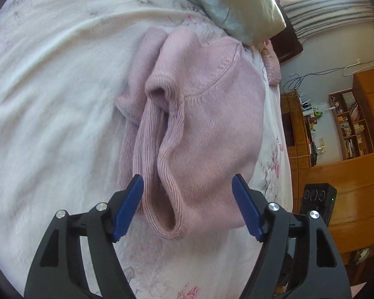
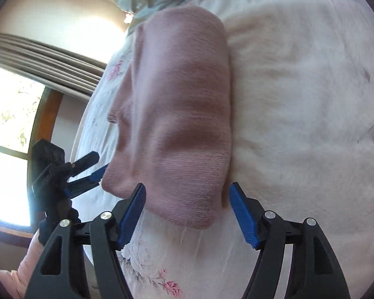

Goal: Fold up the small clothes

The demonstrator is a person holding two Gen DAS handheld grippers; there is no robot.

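A small pink knit sweater (image 1: 202, 114) lies folded on a white floral bedspread (image 1: 49, 104), its ribbed collar and cuff bunched toward me. My left gripper (image 1: 188, 199) hovers open just over the near ribbed edge, blue pads on either side, nothing pinched. In the right wrist view the same sweater (image 2: 182, 114) shows as a smooth folded slab. My right gripper (image 2: 187, 204) stands open at its near end, the cloth's edge lying between the pads without being clamped. The left gripper (image 2: 87, 172) appears at the sweater's left side, held by a hand.
A silvery-green pillow (image 1: 236, 5) lies at the head of the bed behind the sweater. Beyond the bed's right edge stand wooden shelves (image 1: 349, 124) and a black speaker (image 1: 319, 196). A curtained window (image 2: 10, 114) is on the other side.
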